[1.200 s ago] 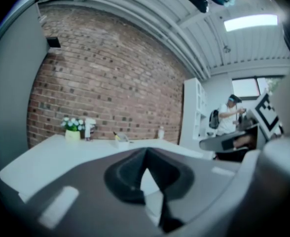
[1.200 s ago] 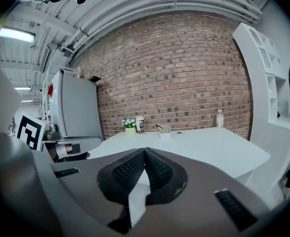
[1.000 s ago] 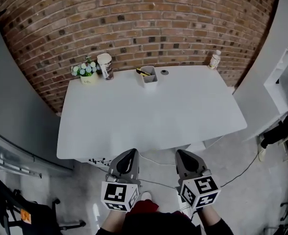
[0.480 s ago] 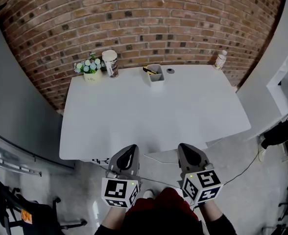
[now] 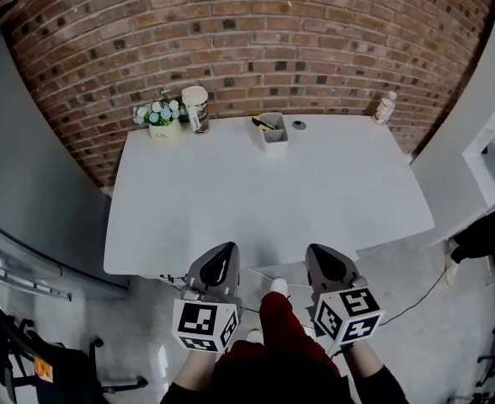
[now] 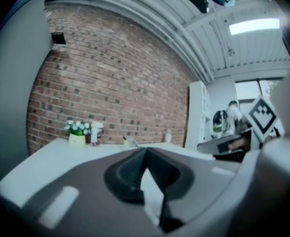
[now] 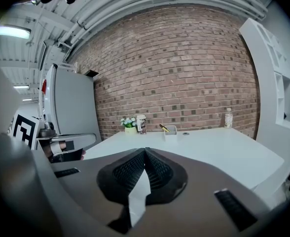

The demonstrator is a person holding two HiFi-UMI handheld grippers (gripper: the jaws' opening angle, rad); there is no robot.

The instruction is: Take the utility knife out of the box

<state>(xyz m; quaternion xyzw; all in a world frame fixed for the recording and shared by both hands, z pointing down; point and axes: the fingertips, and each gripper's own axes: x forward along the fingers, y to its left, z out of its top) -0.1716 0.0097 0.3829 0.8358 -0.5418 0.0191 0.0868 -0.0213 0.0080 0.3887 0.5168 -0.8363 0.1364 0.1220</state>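
A small white box (image 5: pixel 274 132) stands at the far edge of the white table (image 5: pixel 264 200), with the yellow-and-black utility knife (image 5: pixel 262 124) sticking out of it. The right gripper view shows the box (image 7: pixel 171 131) and knife (image 7: pixel 163 127) small and far off. My left gripper (image 5: pixel 223 256) and right gripper (image 5: pixel 323 256) hover side by side over the floor just short of the table's near edge. Both are shut with nothing in them, and their jaws meet in the left gripper view (image 6: pixel 145 153) and the right gripper view (image 7: pixel 145 152).
Along the table's back edge stand a flower pot (image 5: pixel 164 117), a paper cup (image 5: pixel 196 108), a small round disc (image 5: pixel 299 124) and a bottle (image 5: pixel 385 108). A brick wall rises behind. A grey cabinet flanks the left and white shelving (image 5: pixel 492 133) the right. Cables lie on the floor.
The person has stepped toward the table, a red-clad leg swinging forward between the grippers. Both grippers have come closer to the table's near edge and stay shut.
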